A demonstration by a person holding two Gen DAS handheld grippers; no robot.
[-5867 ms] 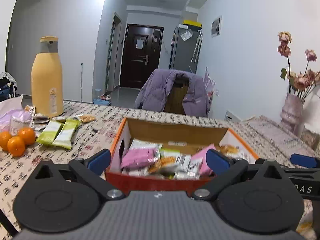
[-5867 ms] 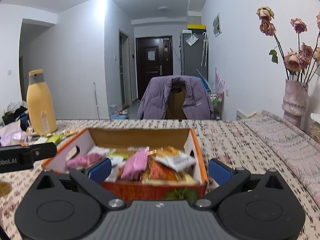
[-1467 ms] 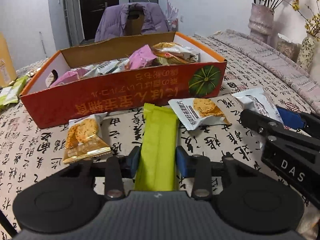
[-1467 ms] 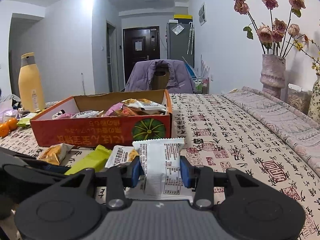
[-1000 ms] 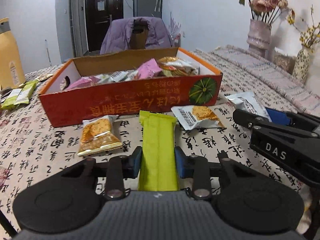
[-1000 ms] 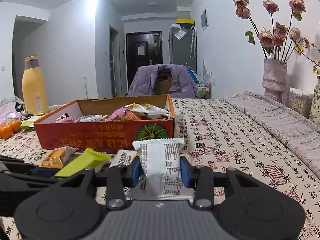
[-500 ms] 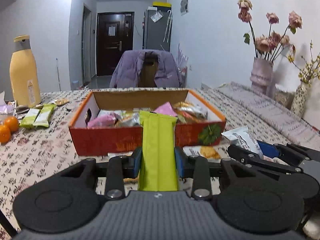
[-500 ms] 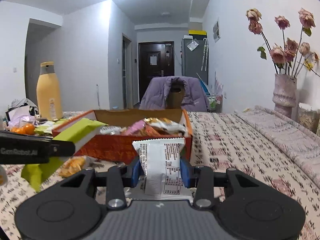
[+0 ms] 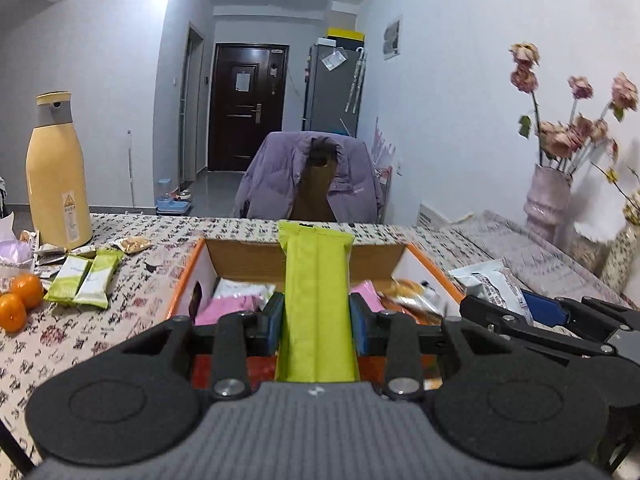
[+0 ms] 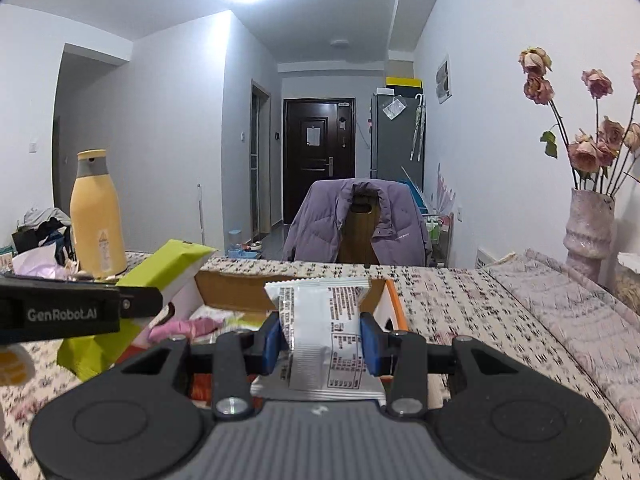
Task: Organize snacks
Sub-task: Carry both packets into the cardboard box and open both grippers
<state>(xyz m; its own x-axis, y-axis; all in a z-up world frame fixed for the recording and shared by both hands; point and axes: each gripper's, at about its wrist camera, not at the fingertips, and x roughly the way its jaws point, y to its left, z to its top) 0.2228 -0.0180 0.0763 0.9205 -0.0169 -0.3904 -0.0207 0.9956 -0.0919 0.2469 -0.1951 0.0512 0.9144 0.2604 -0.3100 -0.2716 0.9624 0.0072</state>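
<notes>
Left tongs (image 9: 316, 322) clamp a green bar (image 9: 317, 300), right tongs (image 10: 320, 340) a white packet (image 10: 322, 328), above the snack box (image 9: 182, 280) (release low, inside its walls).

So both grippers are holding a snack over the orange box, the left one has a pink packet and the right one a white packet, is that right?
Not quite. The left wrist view shows the left gripper shut on a lime green packet, not a pink one. The rest holds: the right gripper grips a white packet, both at the orange box.
</notes>
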